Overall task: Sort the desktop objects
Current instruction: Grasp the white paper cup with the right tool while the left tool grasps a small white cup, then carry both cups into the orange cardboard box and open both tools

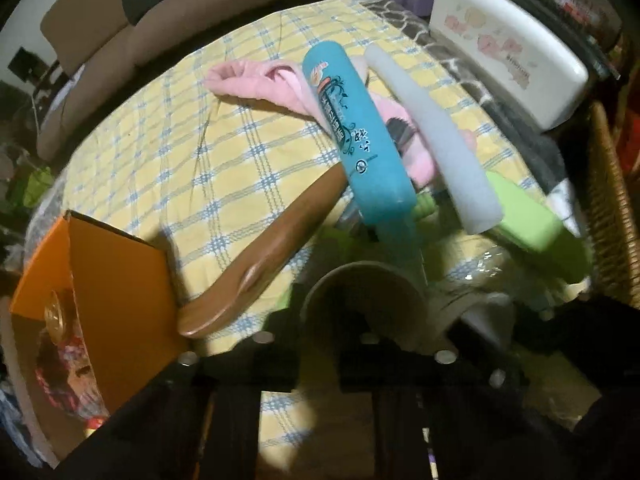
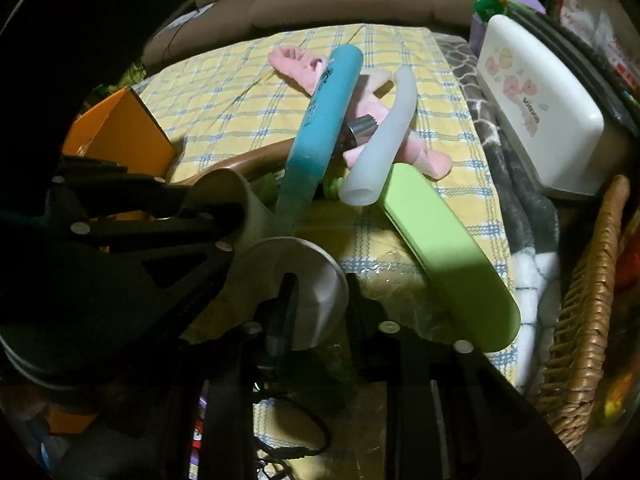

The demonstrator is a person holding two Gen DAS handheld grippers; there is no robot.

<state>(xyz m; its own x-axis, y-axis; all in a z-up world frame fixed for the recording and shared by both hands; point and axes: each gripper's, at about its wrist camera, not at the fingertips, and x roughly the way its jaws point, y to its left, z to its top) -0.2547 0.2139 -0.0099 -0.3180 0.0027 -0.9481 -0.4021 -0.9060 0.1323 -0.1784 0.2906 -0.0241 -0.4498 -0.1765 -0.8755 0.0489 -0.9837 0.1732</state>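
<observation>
The yellow checked surface [image 1: 160, 152] lay bare toward its far left edge. A woven wicker basket [image 2: 588, 300] and white plastic box [image 2: 540, 104] hemmed the right. Teal [image 1: 352, 128], frosted white [image 1: 432, 140] and green [image 2: 448, 256] handles fanned from a grey cup [image 2: 316, 280], over a pink cloth [image 1: 248, 84]. An orange cardboard box [image 1: 116, 280] stood left. I could not tell either tool's spread.

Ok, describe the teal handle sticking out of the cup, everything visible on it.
The teal handle is a long, flat, round-ended bar, smooth and plastic-looking, with dark printed lettering, a floral scroll and a small round symbol on its face. It stands tilted in the grey cup, rising over the pink cloth. The translucent white handle and the green handle fan out to one side, the brown wooden handle to the other. Its working end is hidden inside the cup.
</observation>
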